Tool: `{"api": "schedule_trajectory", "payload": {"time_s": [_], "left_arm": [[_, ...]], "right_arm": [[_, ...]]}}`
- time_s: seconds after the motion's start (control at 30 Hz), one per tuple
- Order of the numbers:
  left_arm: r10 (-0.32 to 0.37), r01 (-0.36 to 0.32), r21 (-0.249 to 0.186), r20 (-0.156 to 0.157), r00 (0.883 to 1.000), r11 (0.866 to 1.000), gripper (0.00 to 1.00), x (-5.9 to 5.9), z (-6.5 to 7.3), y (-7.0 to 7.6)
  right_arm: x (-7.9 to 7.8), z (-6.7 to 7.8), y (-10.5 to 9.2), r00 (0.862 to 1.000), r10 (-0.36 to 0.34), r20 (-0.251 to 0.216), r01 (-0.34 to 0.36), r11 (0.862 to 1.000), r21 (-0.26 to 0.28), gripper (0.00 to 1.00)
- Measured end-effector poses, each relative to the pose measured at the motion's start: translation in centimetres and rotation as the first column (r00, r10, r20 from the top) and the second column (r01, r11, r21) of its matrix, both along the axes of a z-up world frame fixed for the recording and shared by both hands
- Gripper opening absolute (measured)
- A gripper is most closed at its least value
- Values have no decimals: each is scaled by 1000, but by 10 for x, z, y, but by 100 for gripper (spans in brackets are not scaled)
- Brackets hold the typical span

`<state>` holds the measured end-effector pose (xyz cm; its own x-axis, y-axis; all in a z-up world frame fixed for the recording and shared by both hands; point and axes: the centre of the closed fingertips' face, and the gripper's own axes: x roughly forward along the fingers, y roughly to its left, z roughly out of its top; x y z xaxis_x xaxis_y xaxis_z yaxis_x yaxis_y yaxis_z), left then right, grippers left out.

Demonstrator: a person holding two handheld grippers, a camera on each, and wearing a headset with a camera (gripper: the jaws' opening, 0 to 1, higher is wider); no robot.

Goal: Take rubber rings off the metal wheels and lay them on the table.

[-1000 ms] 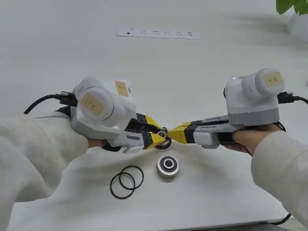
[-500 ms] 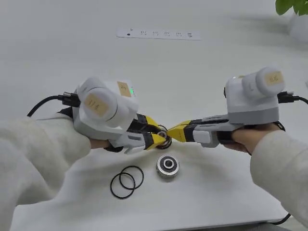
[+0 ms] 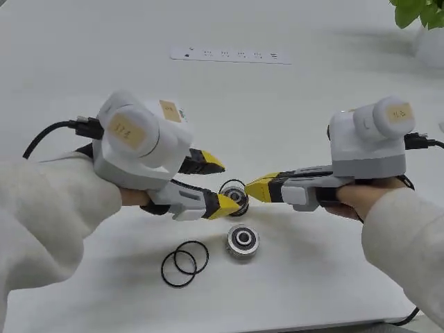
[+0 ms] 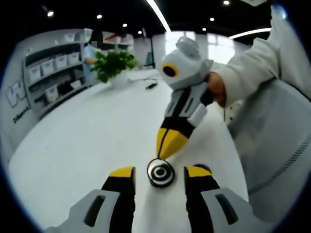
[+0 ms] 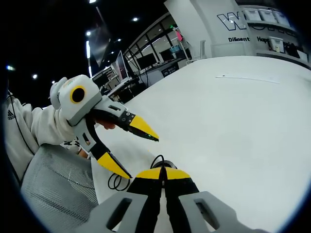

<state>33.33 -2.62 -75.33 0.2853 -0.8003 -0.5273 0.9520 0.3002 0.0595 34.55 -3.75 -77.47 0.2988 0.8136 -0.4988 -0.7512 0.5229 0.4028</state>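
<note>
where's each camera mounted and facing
Head view: on the headset, facing down at the table; both sleeves show.
Left gripper view: on the left gripper, along its open jaws at the metal wheel and right gripper.
Right gripper view: on the right gripper, along jaws shut on a rubber ring, toward the left gripper.
Shared: head and left gripper views both show that metal wheel.
</note>
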Motion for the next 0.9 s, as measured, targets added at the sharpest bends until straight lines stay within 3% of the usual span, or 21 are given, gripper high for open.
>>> {"api": "schedule_trajectory", "payload": {"time_s": [0.2,0.33,0.53,0.9], "left_arm": [[-10,10,0,21,1000,1000,50,-9,17,8],[-1,2,-9,39,999,1000,51,-14,31,17],[37,-35,-30,62,997,999,57,-18,50,36],[103,-98,-51,97,990,994,67,-28,73,73]], "right_arm": [[2,12,0,1000,-13,23,13,1000,21,0],[4,22,2,999,-25,33,24,998,53,0],[1,29,6,999,-22,38,20,997,72,0],[-4,44,17,999,-10,48,4,993,116,0]]}}
